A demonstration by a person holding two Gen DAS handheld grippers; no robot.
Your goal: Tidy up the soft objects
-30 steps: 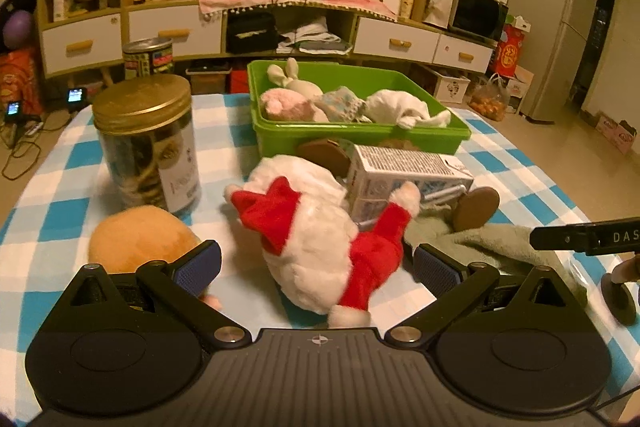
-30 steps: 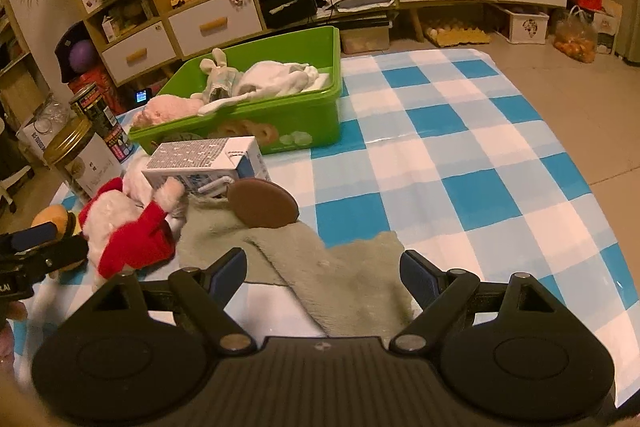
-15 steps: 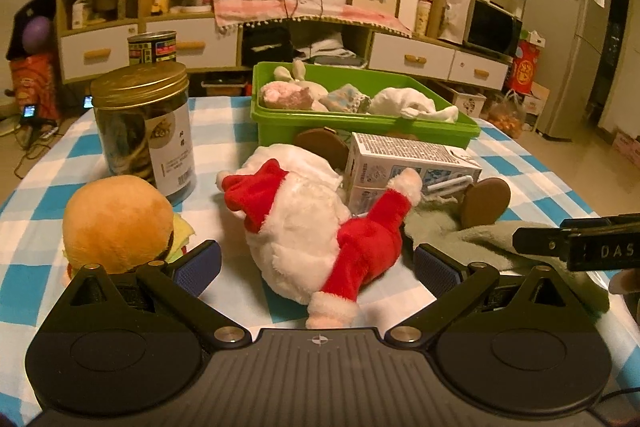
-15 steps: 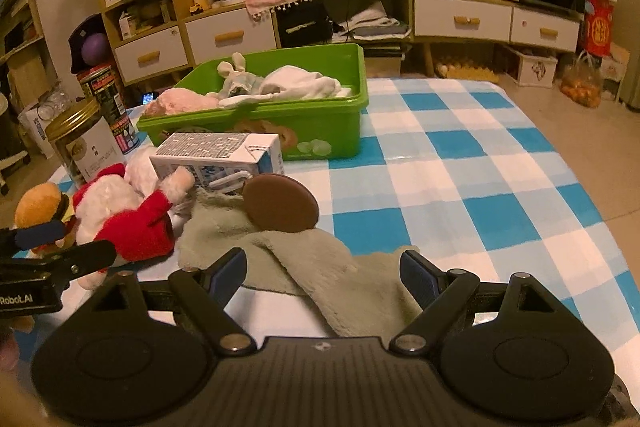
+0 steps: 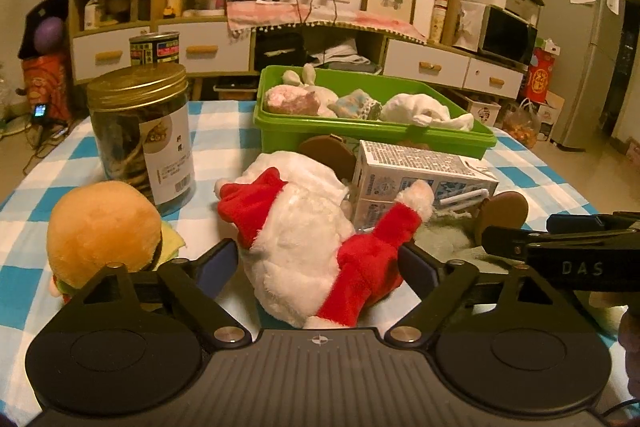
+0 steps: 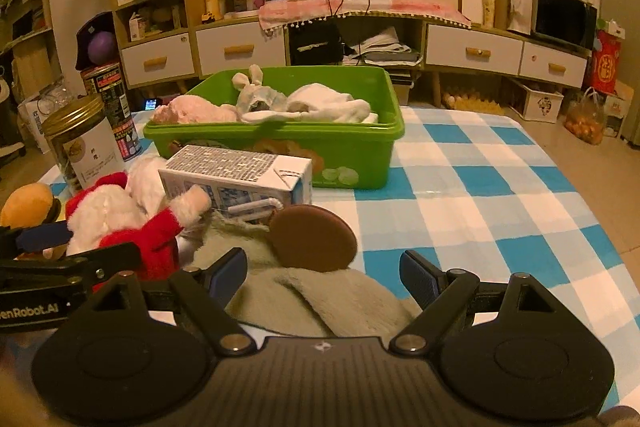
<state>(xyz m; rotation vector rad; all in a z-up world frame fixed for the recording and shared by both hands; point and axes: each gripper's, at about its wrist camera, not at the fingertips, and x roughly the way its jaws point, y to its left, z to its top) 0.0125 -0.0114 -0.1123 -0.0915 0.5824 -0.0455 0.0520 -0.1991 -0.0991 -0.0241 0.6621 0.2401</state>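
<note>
Both jaws stand wide apart and hold nothing: the left gripper [image 5: 318, 263] has its jaws spread on either side of the Santa plush [image 5: 320, 243], and the right gripper [image 6: 324, 275] has its jaws spread over the grey-green plush [image 6: 320, 295]. Taking the green bin [image 6: 352, 147] as the landmark, the desk [image 6: 500, 195] under its blue-and-white checked cloth carries everything, with the bin toward its far side. Inside the bin lie a pink plush [image 5: 292, 101], a rabbit-eared toy [image 6: 256, 95] and a white cloth bundle [image 5: 424, 111]. On the near side of the bin, and beside it, the milk carton [image 5: 420, 175] lies on its side. The Santa plush lies in front of the carton, one red sleeve resting against it. The grey-green plush sprawls on the cloth to the right of the Santa plush, nearer than the bin, with a brown round patch [image 6: 312, 237] standing up from it. Left of the bin stands a gold-lidded jar [image 5: 142, 135], with a printed tin [image 5: 154, 47] behind it. The burger plush [image 5: 104, 227] sits in front of the jar, farthest from the bin on the left.
</note>
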